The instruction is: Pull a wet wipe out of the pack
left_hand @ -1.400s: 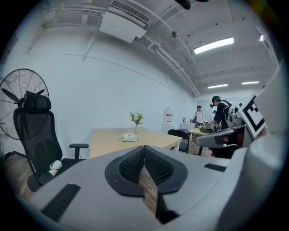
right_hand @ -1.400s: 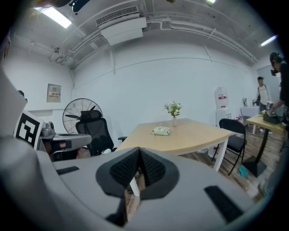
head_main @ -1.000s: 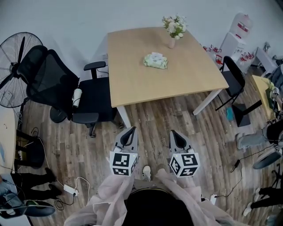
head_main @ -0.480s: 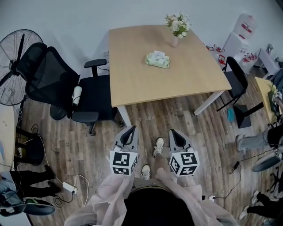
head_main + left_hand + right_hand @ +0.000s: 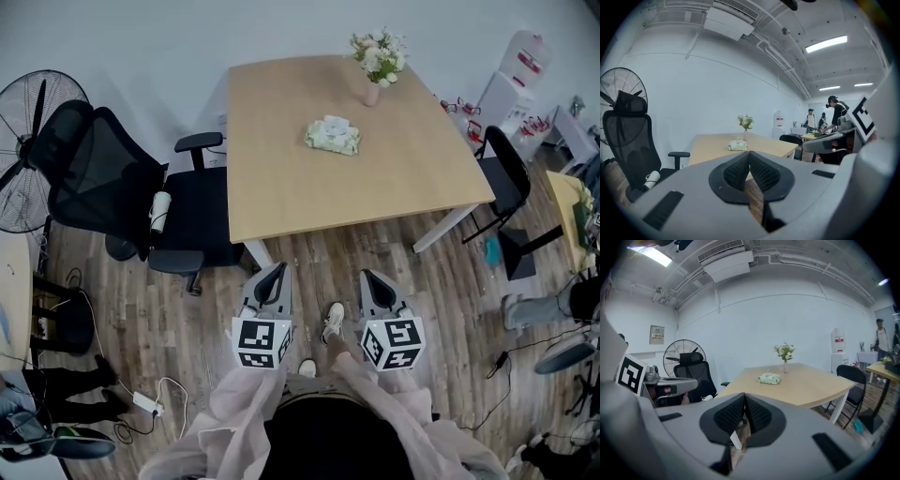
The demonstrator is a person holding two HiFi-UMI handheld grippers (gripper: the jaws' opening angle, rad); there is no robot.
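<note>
Wooden table [image 5: 281,187] fills the middle of the room, and the pack of wipes [image 5: 332,137] lies on it, toward the table's far end, near the vase of flowers [image 5: 377,66]. Off the table's near edge, over the plank floor [image 5: 187,319], the left gripper [image 5: 274,272] has its jaws pressed together on nothing. The right gripper [image 5: 369,277] is closed and empty too. Left of the table stand a black office chair [image 5: 103,178] and a fan [image 5: 21,141].

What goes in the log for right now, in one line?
left gripper: jaws together, empty | right gripper: jaws together, empty | wet wipe pack: on table, untouched, far from both grippers | step: pull not yet started
</note>
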